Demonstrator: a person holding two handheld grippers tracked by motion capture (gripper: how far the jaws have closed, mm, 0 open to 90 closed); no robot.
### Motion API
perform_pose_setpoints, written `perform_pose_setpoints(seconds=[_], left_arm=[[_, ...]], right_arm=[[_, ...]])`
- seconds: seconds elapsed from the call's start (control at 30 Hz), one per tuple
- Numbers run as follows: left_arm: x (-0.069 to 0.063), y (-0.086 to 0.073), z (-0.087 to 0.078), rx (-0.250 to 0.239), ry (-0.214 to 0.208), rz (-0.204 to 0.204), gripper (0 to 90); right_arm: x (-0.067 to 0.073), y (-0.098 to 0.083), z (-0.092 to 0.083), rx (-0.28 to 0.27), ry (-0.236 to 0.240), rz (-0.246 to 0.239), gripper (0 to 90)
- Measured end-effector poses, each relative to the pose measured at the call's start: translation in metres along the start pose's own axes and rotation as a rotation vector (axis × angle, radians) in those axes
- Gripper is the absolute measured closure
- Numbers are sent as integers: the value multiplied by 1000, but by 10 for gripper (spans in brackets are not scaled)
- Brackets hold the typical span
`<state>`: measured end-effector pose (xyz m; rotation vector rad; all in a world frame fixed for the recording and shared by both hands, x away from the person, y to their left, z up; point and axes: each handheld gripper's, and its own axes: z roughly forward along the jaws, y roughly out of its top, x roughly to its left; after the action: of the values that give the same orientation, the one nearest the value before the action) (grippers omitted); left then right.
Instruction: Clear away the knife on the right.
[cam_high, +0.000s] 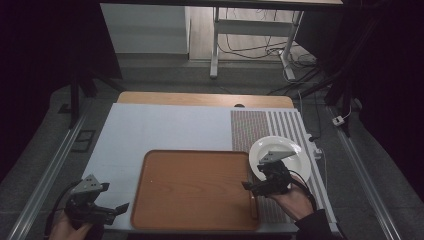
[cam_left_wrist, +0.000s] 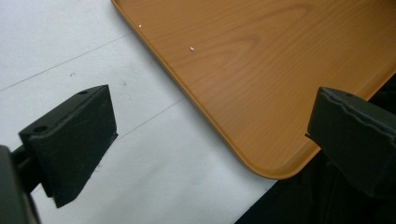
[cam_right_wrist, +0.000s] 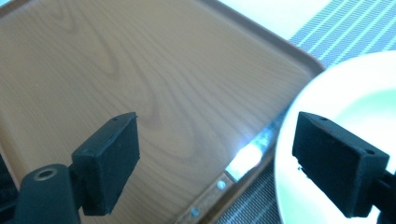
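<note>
The right gripper (cam_high: 256, 186), jaws spread wide and empty, should lift straight off the knife (cam_right_wrist: 243, 161) lying at the wooden tray's (cam_high: 195, 187) three o'clock rim, beside the white plate (cam_high: 300, 160).

My black pads (cam_right_wrist: 109, 163) hang over an orange-brown wood-grain tray (cam_high: 195, 190); white plate (cam_high: 300, 162) at 3 o'clock, striped grey placemat (cam_high: 287, 125) beneath.

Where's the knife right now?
In the right gripper view the knife lies along the wooden tray's right edge, between the tray floor and the white plate, below the open right gripper.
</note>
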<state>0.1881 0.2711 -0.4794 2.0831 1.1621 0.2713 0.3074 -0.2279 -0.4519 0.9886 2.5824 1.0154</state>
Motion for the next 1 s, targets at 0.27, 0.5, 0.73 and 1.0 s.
perform_pose_setpoints(seconds=[0.27,0.5,0.73,1.0], left_arm=[[0,0,0,0,3,0,16],[0,0,0,-1,2,0,16],[0,0,0,-1,2,0,16],[0,0,-1,-3,2,-4,16]], right_arm=[[-1,-14,-17,-38,-29,43,68],[-2,-29,-27,-38,-46,74,34],[-2,-41,-38,-77,-89,100,0],[-3,-53,-52,-109,-147,122,0]])
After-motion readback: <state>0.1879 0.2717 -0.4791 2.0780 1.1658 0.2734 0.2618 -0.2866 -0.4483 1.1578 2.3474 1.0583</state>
